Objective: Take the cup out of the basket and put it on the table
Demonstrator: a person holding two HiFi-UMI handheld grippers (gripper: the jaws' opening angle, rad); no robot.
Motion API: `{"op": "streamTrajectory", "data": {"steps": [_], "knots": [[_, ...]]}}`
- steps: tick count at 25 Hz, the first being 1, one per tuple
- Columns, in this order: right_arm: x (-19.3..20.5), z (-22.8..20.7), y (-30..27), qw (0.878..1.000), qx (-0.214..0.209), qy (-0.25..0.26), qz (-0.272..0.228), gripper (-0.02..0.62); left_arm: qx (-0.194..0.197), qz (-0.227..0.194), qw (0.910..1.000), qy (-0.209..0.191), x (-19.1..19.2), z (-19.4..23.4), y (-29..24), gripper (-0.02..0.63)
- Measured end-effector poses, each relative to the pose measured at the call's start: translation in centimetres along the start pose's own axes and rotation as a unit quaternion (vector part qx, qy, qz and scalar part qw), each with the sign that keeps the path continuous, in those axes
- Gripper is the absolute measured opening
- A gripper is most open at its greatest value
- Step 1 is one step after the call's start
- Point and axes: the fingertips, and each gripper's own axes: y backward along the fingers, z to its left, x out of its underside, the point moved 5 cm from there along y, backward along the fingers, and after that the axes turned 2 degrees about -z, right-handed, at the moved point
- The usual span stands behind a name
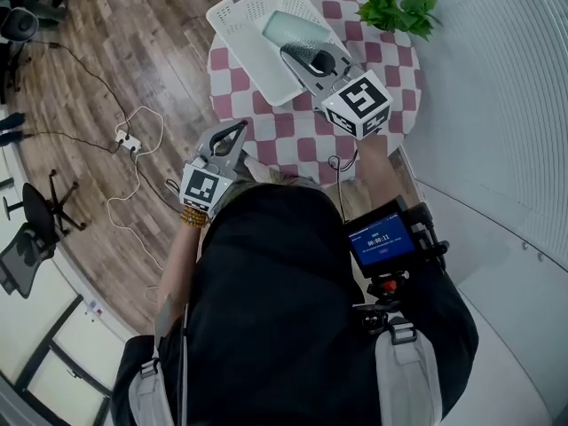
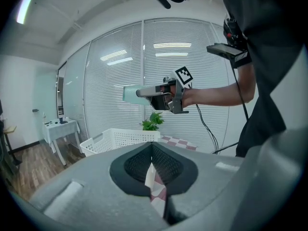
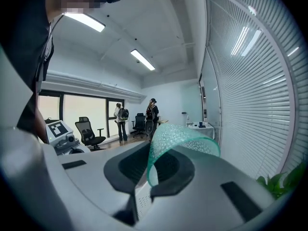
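In the head view the right gripper (image 1: 306,56) is pinching the pale green cup (image 1: 297,32) over the white basket (image 1: 244,11) on the checked table (image 1: 293,136); the left gripper (image 1: 238,131) is waiting at the near edge. In the left gripper view its jaws are sitting together on nothing; the cup (image 2: 131,94) is hanging sideways, clear above the basket (image 2: 115,139). In the right gripper view the jaws are clamping the rim wall of the cup (image 3: 185,139), one pad inside, one outside. It looks thin, light and dimpled, likely flexing under a squeeze; the rim hold is suiting it. Its base is showing in no view; whether anything is inside is unclear.
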Motion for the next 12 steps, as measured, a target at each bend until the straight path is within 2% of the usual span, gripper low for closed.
{"op": "streamTrajectory", "data": {"steps": [12], "knots": [[-2.1, 0.4, 3.4, 0.997, 0.045, -0.002, -0.058, 0.021, 0.046, -0.015, 0.9986, -0.02, -1.4, -0.4, -3.4, 0.005]]}}
